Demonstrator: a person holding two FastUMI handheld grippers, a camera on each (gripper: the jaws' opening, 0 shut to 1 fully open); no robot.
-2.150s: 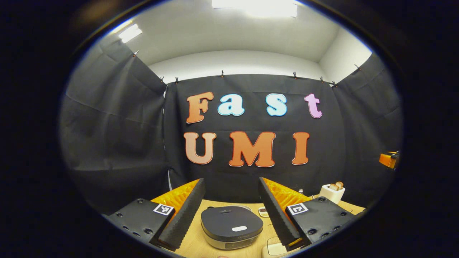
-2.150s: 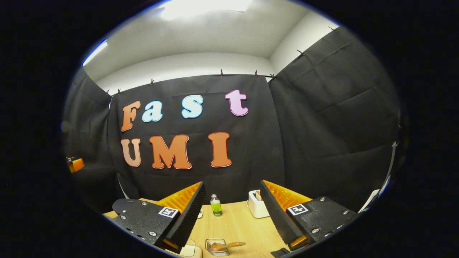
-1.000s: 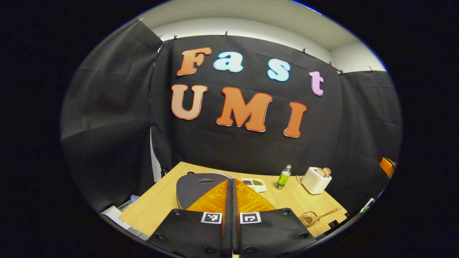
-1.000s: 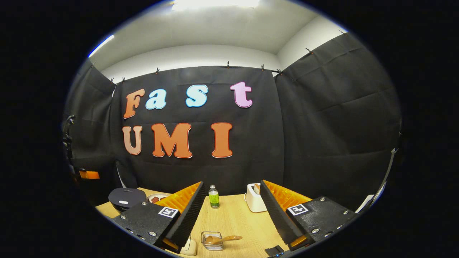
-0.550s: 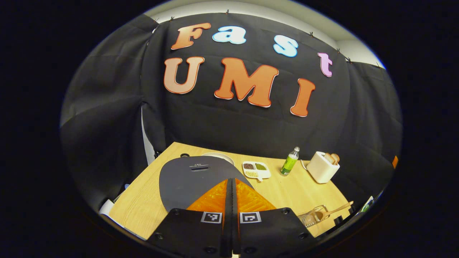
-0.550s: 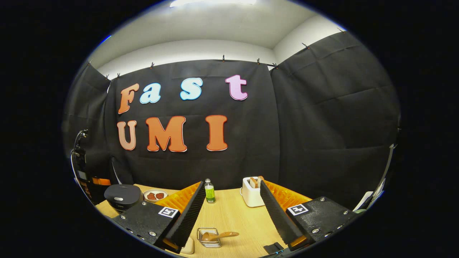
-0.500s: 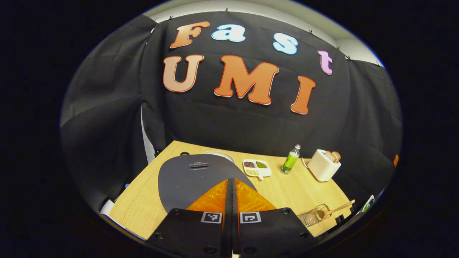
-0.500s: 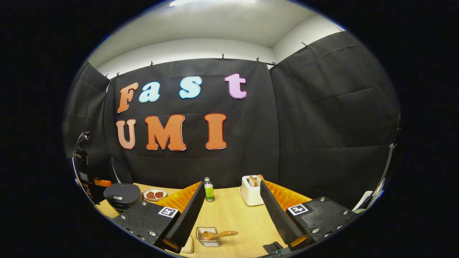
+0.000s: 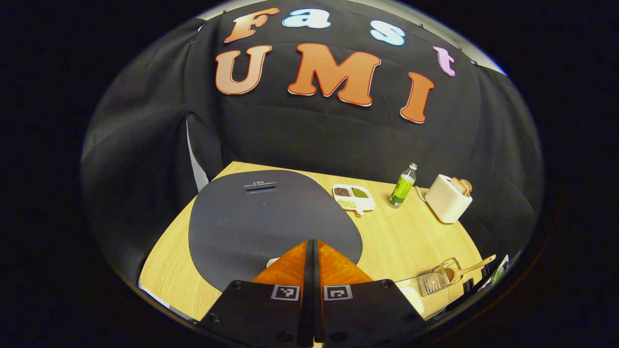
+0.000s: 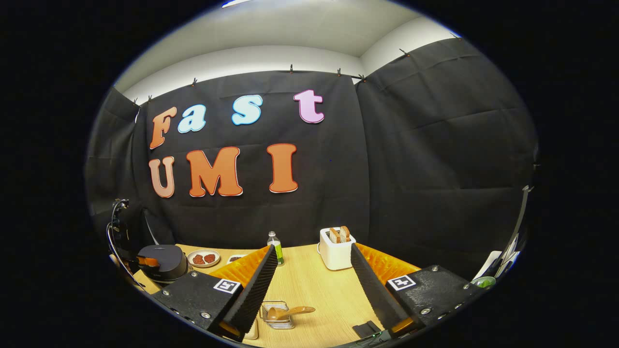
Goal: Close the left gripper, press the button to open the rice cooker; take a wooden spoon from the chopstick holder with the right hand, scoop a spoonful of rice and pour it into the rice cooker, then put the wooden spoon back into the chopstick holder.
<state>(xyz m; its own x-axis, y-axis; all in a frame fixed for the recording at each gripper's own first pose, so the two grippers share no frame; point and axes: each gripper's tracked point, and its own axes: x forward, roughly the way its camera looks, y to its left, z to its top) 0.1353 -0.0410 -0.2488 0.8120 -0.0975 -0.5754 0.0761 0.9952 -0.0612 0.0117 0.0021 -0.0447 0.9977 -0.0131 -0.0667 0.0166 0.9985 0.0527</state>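
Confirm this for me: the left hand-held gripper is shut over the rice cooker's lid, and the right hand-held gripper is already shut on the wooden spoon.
Not quite. The left hand-held gripper is shut over the rice cooker lid, as the left gripper view shows. But the right hand-held gripper is open, as the right gripper view shows; the wooden spoon lies in the chopstick holder on the table, untouched.

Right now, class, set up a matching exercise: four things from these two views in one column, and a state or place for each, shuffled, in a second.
1. left claw
2. right claw
3. wooden spoon
4. toaster

A. holds bread slices
B. open
C. lies in the wire chopstick holder
D. shut, over the rice cooker lid

Pairs: 1-D, 2-B, 3-C, 4-A
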